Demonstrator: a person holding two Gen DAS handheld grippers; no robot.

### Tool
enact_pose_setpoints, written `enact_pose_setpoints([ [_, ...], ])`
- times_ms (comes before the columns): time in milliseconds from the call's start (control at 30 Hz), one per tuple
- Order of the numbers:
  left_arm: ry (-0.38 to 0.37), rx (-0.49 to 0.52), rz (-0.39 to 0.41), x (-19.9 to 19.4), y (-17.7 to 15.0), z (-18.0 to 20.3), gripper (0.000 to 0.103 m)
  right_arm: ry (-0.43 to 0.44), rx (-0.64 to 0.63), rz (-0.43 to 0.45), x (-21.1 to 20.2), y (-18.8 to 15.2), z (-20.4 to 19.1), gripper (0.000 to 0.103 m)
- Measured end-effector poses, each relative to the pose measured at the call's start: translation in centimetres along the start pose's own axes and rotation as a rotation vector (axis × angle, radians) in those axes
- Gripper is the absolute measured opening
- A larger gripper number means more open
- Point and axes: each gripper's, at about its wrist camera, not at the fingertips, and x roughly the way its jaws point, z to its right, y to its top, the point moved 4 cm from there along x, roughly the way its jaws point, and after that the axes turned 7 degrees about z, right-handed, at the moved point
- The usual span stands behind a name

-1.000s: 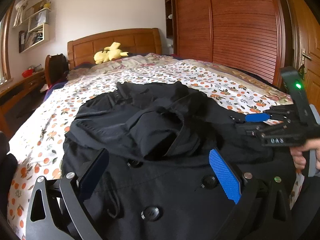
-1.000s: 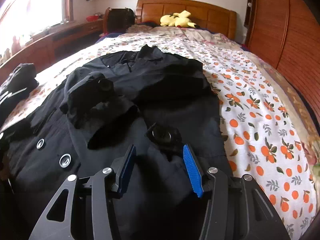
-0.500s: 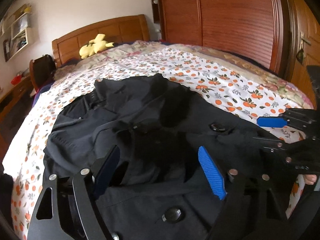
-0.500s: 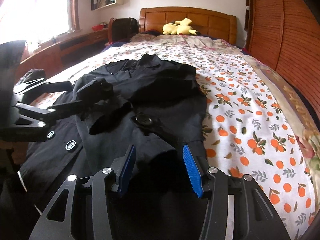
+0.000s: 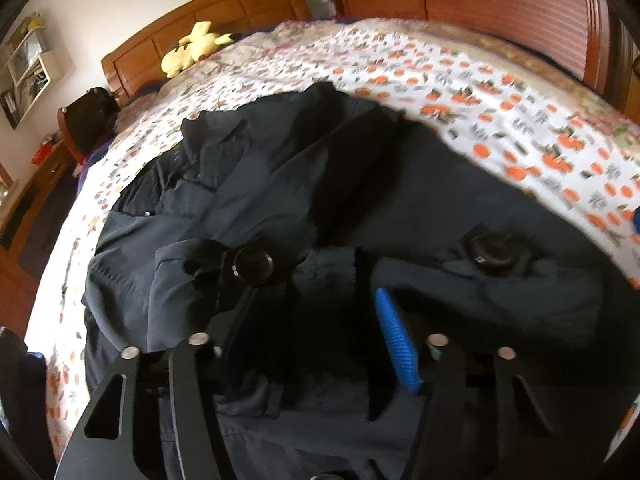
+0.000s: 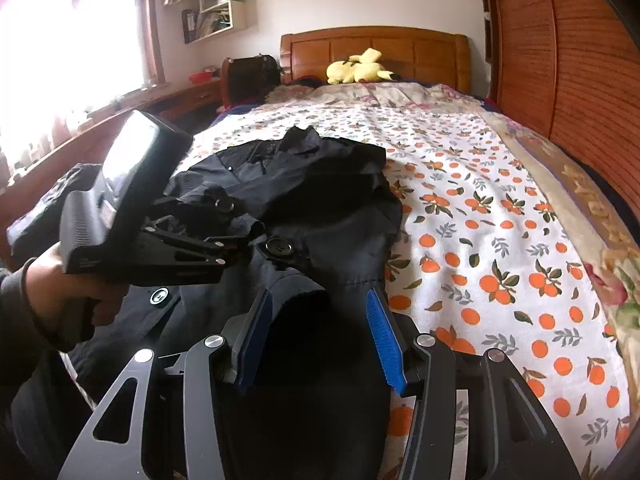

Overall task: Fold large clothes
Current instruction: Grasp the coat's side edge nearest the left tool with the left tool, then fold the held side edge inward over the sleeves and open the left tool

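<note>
A black coat (image 5: 304, 184) with big buttons lies spread on the floral bedspread (image 5: 460, 80), collar toward the headboard. My left gripper (image 5: 312, 328) points down into the coat's middle, beside a folded sleeve with a round button (image 5: 253, 266). Its jaws are closing with dark fabric between them, and the blue pad's face shows bare. In the right wrist view the left gripper (image 6: 240, 245) reaches in from the left, held by a hand (image 6: 60, 292). My right gripper (image 6: 318, 332) hovers half open over the black coat (image 6: 320, 184) at its near right edge, above a sleeve cuff (image 6: 300, 292).
A yellow plush toy (image 6: 360, 68) lies at the wooden headboard (image 6: 376, 46). A wooden wardrobe (image 6: 580, 60) runs along the right side of the bed. A desk and window are on the left. Bare bedspread (image 6: 500, 240) stretches to the right of the coat.
The left gripper swung over and dipped toward the coat's middle while its jaws narrowed. The right gripper drew back to the coat's near right edge, its gap unchanged.
</note>
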Motion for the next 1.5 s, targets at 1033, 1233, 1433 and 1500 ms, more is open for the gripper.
enact_pose_setpoints([
  [1033, 0.063, -0.190, 0.195, -11.8, -4.2, -14.8, 0.001, 0.043, -0.104, -0.040, 6.5, 2.6, -6.9, 0.048],
  [1233, 0.074, -0.256, 0.209, -12.7, -6.5, -17.6, 0.004, 0.031, -0.126, -0.066, 8.2, 2.4, -7.7, 0.048],
  [1433, 0.092, -0.273, 0.210, -14.0, -9.0, -19.2, 0.029, 0.013, -0.135, -0.085, 9.1, 2.1, -7.6, 0.048],
  [1500, 0.086, -0.281, 0.204, -14.1, -9.8, -19.4, 0.036, 0.012, -0.133, -0.085, 9.2, 2.0, -7.6, 0.047],
])
